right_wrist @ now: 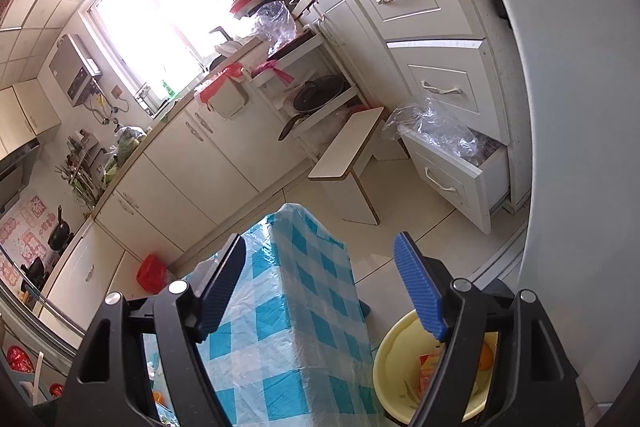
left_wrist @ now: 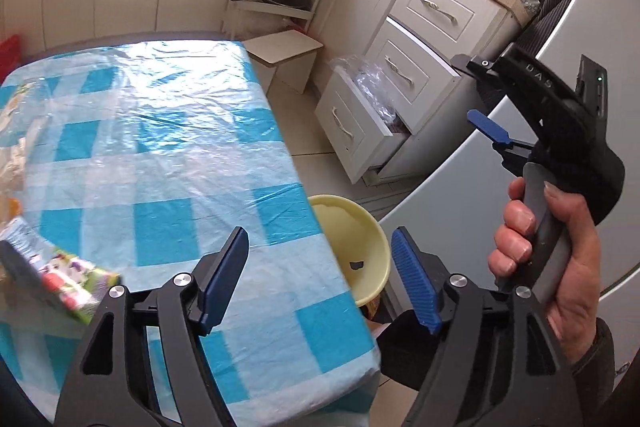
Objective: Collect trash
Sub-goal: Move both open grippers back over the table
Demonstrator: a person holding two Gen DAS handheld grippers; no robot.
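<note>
step: fetch next trash | left gripper [left_wrist: 320, 279] wide, empty | right gripper [right_wrist: 324, 291] wide, empty | tip: square jaws on wrapper [left_wrist: 72, 279] at table [left_wrist: 160, 147] edge, then carry over yellow bin [left_wrist: 360, 227]

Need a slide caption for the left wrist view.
Open left tongs over checkered table, yellow bin beyond its edge.

Daylit kitchen, fisheye views, strong edge curvature.
Window [right_wrist: 156, 27] blown out to white; glare on the plastic-covered tablecloth [left_wrist: 160, 131]; colourful packet [left_wrist: 68, 279] at left edge motion-blurred; dark vignette in corners.
</note>
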